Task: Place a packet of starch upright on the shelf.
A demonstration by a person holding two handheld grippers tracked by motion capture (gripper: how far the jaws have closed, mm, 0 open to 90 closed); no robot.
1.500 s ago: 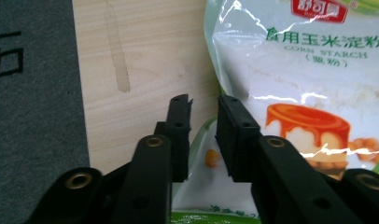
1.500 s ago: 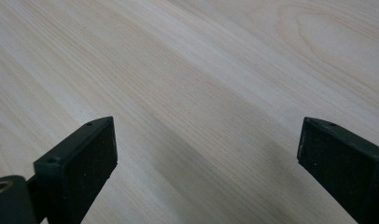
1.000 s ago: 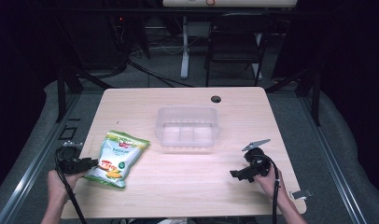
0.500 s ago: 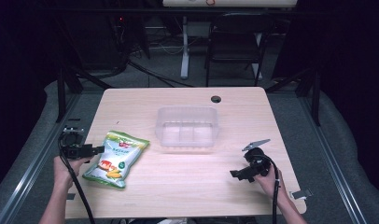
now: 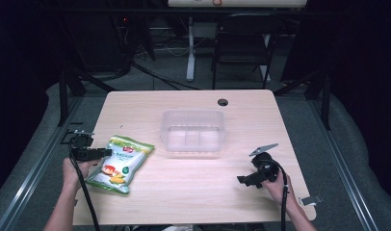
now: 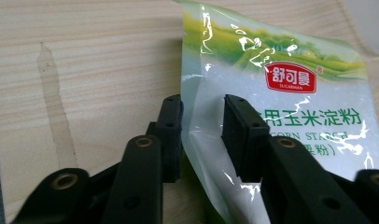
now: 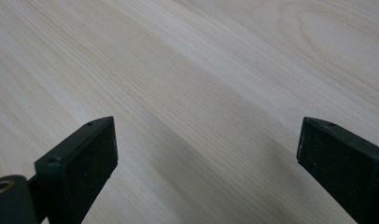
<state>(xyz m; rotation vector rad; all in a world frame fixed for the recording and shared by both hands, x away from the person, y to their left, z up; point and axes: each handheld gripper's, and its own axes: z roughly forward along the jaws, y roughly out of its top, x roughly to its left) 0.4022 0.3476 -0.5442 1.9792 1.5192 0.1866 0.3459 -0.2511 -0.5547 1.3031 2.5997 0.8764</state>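
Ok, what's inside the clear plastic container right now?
The clear container looks empty: only its moulded, divided floor shows through the walls. Its near inner edge is blurred by the rim, so something small there cannot be ruled out.

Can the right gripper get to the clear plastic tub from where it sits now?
Probably yes: the right gripper is open over bare table, and nothing lies between it and the clear tub.

Both hand-held grippers are matte black. The left hand-held gripper (image 6: 202,135) shows flat rectangular pads on hinged links, with brass-ringed pivot holes and small screw holes. The right hand-held gripper (image 7: 207,163) has blocky, square-edged pads. A grey three-cornered plate tops it, black cables trail from each, forearms are bare.
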